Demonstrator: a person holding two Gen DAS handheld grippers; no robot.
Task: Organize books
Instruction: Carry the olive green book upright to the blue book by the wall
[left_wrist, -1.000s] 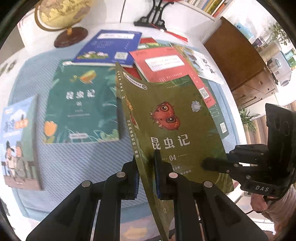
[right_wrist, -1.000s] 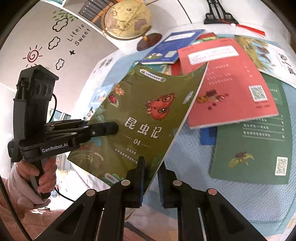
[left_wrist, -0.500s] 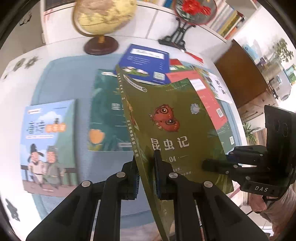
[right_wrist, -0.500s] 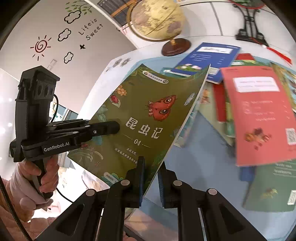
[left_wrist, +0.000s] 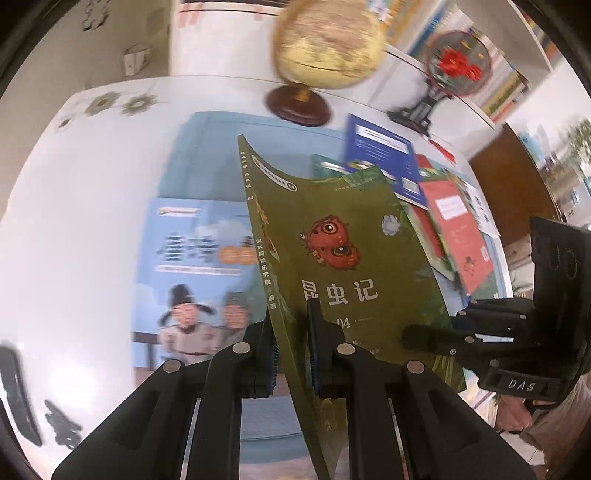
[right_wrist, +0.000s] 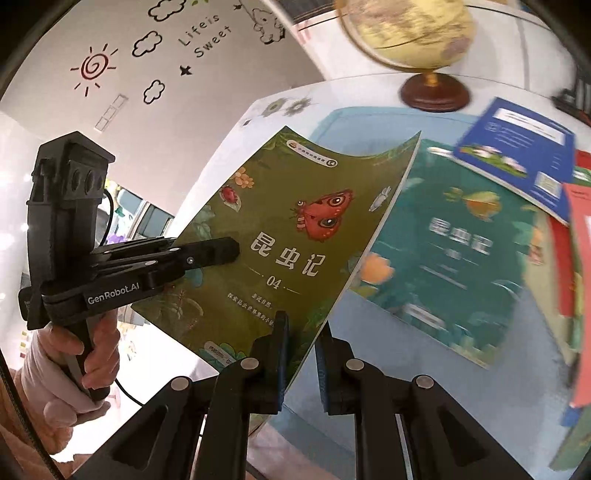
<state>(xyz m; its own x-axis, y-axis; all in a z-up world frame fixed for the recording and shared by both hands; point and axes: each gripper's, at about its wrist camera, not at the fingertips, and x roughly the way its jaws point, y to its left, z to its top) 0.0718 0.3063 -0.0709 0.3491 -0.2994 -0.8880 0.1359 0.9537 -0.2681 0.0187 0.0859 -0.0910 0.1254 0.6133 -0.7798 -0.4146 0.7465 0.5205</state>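
Left gripper (left_wrist: 291, 332) clamped on green book (left_wrist: 351, 258) near spine. Right gripper (right_wrist: 301, 334) clamped on its bottom edge; book held off the table (left_wrist: 92, 221).

green book (left_wrist: 354, 258): glossy paper cover; globe base (left_wrist: 297, 105): polished dark wood; table mat (right_wrist: 461, 387): ribbed blue cloth

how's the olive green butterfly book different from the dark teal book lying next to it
The olive green butterfly book is off the table, bowed, in both claws; the dark teal book lies flat on the blue mat. Olive's cover shows a red butterfly, teal's an orange flower. Both carry the same title.
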